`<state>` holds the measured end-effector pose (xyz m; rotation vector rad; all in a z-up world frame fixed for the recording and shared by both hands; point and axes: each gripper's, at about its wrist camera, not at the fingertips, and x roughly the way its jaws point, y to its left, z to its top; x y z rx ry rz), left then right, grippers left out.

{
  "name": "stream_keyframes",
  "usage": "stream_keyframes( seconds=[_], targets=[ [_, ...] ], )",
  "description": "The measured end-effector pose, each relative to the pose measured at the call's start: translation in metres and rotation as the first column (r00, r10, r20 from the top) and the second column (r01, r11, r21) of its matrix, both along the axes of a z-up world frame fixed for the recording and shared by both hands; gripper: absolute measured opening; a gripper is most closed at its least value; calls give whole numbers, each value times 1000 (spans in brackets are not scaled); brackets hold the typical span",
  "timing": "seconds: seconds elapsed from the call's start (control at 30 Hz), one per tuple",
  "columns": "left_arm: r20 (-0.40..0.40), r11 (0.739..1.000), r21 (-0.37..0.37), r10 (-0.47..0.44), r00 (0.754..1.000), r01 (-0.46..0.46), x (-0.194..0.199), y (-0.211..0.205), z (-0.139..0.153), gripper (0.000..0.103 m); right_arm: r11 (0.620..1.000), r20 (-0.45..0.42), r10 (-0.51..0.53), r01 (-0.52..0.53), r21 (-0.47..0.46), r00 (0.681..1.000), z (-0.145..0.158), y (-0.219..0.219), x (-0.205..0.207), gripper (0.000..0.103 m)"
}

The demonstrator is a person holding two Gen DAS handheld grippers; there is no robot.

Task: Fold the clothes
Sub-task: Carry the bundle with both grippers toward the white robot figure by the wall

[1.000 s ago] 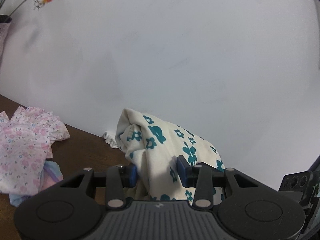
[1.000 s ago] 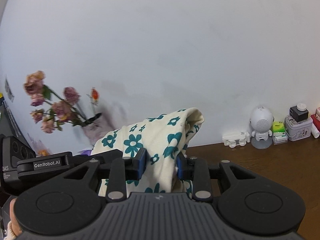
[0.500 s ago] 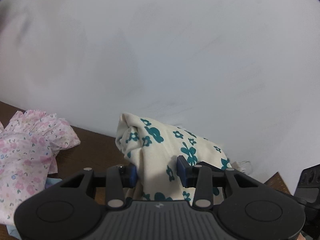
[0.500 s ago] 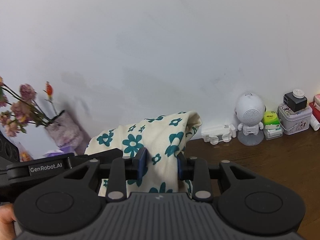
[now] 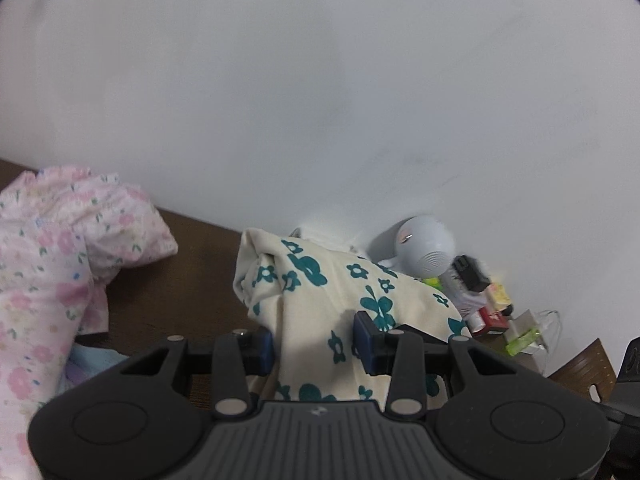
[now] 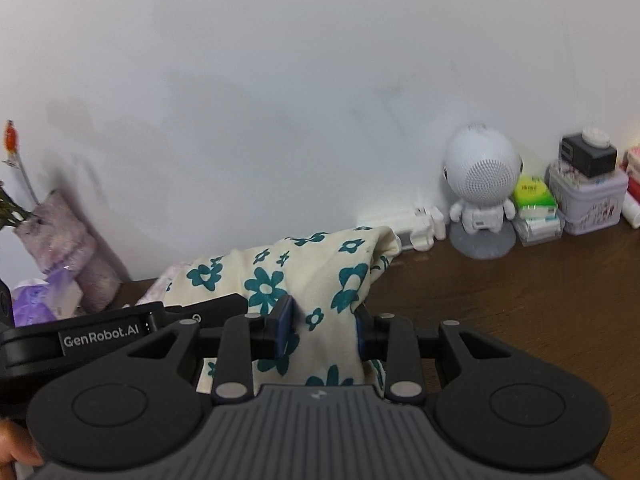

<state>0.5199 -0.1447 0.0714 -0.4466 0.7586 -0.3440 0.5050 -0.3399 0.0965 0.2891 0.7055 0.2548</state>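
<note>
You have a cream garment (image 5: 320, 292) printed with teal flowers bunched between both sets of pads, its top edge stretched between them and held up off the brown table (image 6: 520, 292), the rest hanging in folds below. To your left a pink floral garment (image 5: 60, 248) lies crumpled on the table

White wall (image 6: 280, 60), brown wooden table (image 6: 520, 300)

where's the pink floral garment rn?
Left wrist view, far left: the pink floral garment lies bunched on the brown table, left of the cream teal-flowered cloth. In the right wrist view that cloth hides nearly all of it.
</note>
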Motion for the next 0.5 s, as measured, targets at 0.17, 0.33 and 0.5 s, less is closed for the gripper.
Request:
stream_keyframes(
  seconds=[0.17, 0.33, 0.5],
  targets=[
    [-14, 999, 30, 19, 1000, -19, 9, -5, -20, 37, 1000, -14, -10, 10, -3, 1000, -30, 1, 13, 30],
    [-7, 998, 49, 42, 999, -42, 16, -9, -35, 37, 1000, -23, -24, 24, 16, 999, -51, -1, 23, 30],
    [-32, 997, 49, 62, 998, -60, 25, -12, -52, 37, 999, -38, -41, 42, 19, 998, -66, -3, 31, 30]
  ],
)
